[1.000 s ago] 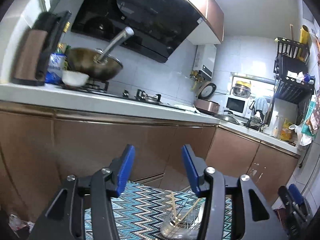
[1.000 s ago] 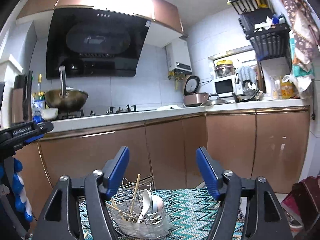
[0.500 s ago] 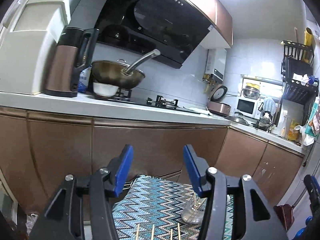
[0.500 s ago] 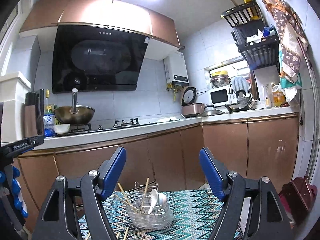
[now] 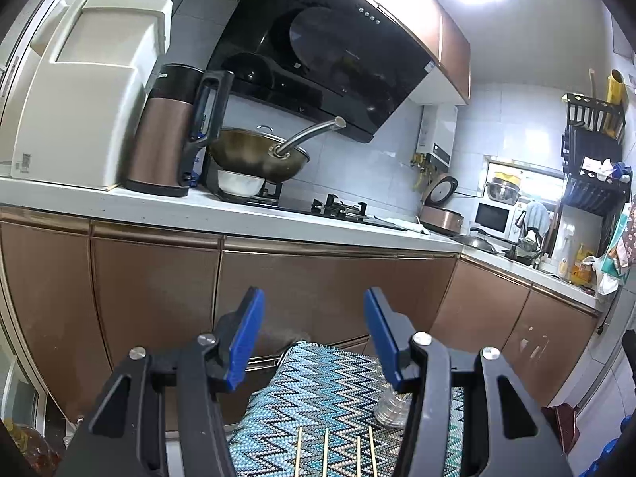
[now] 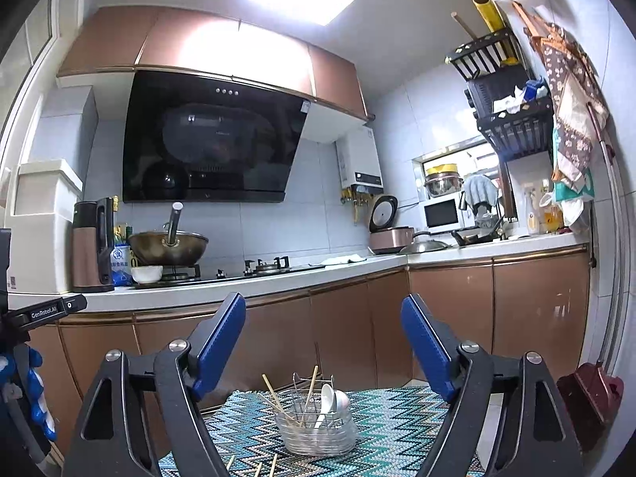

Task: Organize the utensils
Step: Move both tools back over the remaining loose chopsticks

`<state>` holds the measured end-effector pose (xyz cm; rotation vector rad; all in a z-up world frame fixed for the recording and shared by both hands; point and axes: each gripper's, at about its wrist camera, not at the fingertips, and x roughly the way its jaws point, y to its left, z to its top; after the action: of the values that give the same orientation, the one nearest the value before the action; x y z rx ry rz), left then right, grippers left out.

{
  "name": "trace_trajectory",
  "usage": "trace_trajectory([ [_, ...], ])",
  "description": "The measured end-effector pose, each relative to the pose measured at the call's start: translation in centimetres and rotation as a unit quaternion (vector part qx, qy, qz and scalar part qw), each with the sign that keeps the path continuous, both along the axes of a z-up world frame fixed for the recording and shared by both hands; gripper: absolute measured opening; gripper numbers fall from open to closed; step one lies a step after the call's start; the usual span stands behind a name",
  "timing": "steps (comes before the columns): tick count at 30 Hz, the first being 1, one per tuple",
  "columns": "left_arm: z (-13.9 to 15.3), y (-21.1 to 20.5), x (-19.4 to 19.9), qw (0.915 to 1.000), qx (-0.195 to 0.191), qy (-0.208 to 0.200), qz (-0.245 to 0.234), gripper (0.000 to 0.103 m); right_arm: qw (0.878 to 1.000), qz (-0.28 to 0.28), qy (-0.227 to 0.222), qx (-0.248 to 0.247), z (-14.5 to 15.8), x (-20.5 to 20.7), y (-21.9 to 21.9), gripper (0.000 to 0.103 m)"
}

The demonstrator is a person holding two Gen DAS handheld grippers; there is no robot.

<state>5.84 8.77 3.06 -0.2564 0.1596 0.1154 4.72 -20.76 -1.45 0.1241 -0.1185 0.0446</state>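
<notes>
A clear holder with a wire basket [image 6: 316, 429] stands on the zigzag-patterned table [image 6: 389, 425], with wooden chopsticks and white spoons [image 6: 330, 397] upright in it. Several loose chopsticks [image 5: 338, 451] lie side by side on the cloth at the near edge; their tips also show as chopstick ends [image 6: 254, 467]. My left gripper [image 5: 312, 334] hangs open above the cloth with nothing between its fingers; the holder [image 5: 391, 407] peeks past its right finger. My right gripper [image 6: 322, 342] is open and its jaws are opening wider, empty, held back from the holder.
A brown-fronted kitchen counter [image 6: 278, 282] runs behind the table with a wok [image 6: 169, 246], a kettle [image 5: 167, 131], a gas hob and a rice cooker [image 6: 387, 234]. A black rack [image 6: 512, 119] hangs at the right. A red dustpan [image 6: 588, 393] stands on the floor.
Both grippers have pulled back from the table and risen a little, so more of the cloth and the loose chopsticks show. The right jaws have spread wider.
</notes>
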Motion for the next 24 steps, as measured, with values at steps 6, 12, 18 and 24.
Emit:
trace_trajectory([
  [6,-0.6,0.4,-0.6,0.9999,0.005,0.013,-0.008,0.051,1.000,-0.003,-0.005,-0.010,0.3,-1.4,0.6,0.082],
  [12,-1.7,0.5,-0.1,0.9990,0.008,0.040,-0.017,0.051,1.000,0.003,0.007,-0.009,0.0,-1.3,0.4,0.082],
  [18,-3.2,0.0,1.2,0.9970,0.018,0.072,-0.025,0.051,0.999,0.010,0.030,-0.009,-1.0,-0.3,0.2,0.082],
  [24,-5.5,-0.8,3.2,0.9925,0.025,0.111,-0.043,0.051,0.998,0.014,0.054,-0.004,-2.3,1.1,-0.5,0.082],
])
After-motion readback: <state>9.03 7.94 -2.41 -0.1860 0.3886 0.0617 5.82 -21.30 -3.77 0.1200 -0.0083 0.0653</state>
